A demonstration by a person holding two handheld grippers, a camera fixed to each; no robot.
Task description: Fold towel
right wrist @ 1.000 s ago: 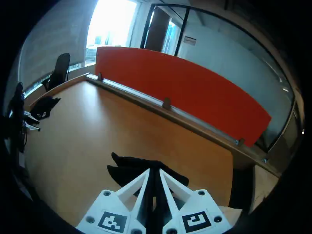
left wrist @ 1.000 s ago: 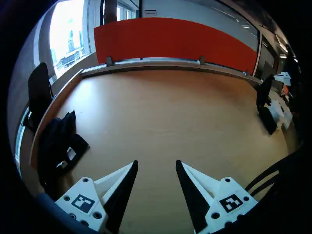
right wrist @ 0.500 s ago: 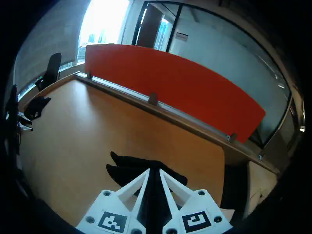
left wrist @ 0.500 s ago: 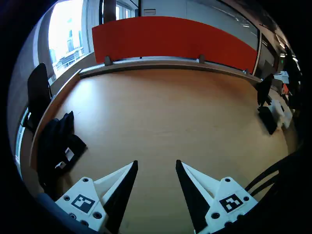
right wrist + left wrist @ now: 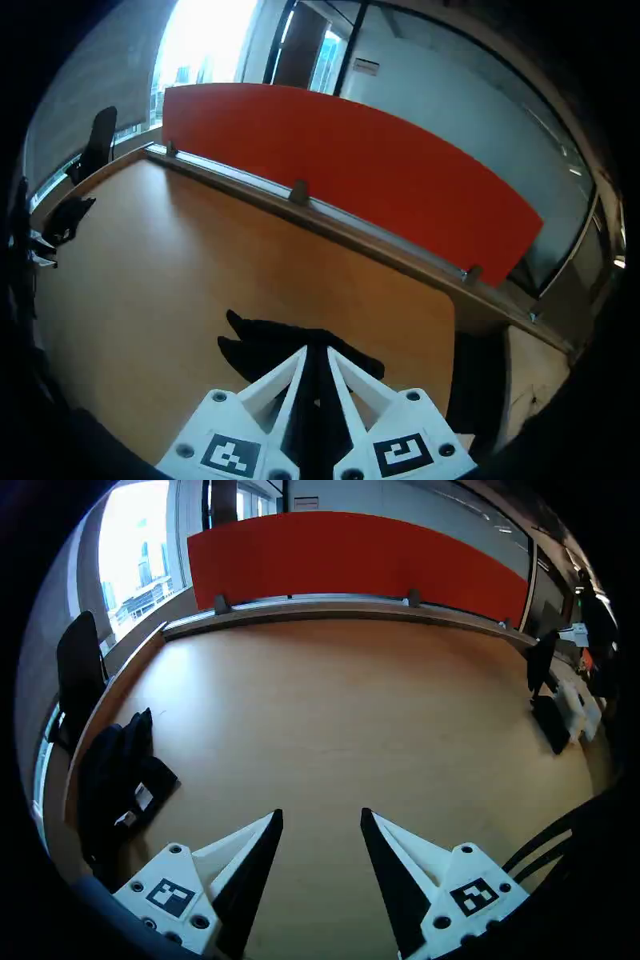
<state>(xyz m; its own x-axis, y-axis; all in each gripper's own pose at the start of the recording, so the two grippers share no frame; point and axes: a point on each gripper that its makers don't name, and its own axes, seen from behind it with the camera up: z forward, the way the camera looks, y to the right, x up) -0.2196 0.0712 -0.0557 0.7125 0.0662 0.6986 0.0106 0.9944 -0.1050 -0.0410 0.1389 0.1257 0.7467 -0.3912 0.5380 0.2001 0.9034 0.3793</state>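
Plainly, black towel (image 5: 258, 349) sits pinched in right tool (image 5: 317, 353).

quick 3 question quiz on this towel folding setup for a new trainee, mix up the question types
1. True or false: the left gripper is open, with nothing between its fingers.
2. What is the right gripper clamped on? A) a black towel B) a white cup C) a sheet of paper
3. Fill in: in the left gripper view, the dark pile lies near the ____ edge of the desk.

Key: 1 true; 2 A; 3 left
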